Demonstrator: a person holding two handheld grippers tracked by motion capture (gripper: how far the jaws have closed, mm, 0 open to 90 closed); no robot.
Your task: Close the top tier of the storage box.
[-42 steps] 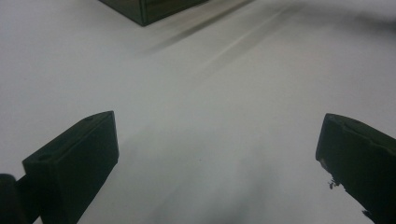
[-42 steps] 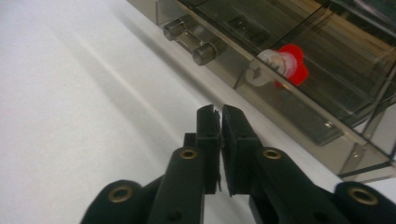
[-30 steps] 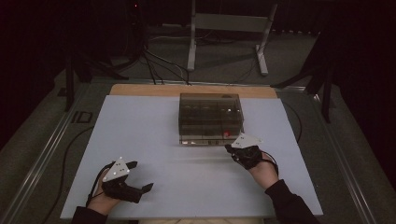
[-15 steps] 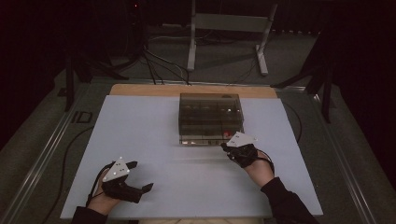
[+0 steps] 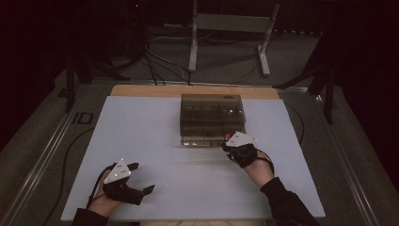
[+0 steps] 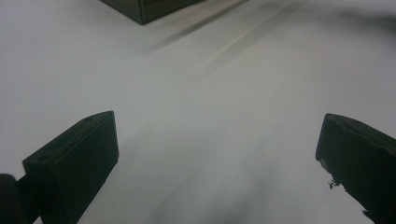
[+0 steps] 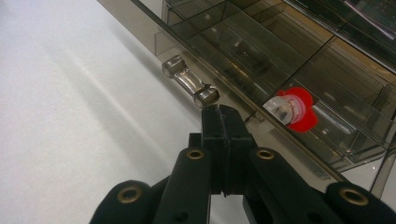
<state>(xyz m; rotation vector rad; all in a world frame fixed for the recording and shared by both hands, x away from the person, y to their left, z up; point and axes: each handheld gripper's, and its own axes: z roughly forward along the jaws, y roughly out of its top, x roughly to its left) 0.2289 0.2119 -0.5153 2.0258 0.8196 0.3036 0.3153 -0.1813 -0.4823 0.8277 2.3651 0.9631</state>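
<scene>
The right gripper [image 7: 220,109], jaws pressed together, has been moved leftward along the smoky transparent compartment box [image 5: 211,117] at frame centre, its tip just beside the clear latch [image 7: 190,87]. The left gripper [image 5: 141,178] is kept spread wide at lower left.

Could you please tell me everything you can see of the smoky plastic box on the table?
The box is a flat, see-through organiser of smoke-tinted plastic, split by thin walls into many small compartments. It lies level toward the far middle of the white table. A clear bar-shaped latch sticks out from its near edge. A small red and white part shows inside one compartment. The right tongs, shut, sit at that edge beside the latch; contact is unclear.
</scene>
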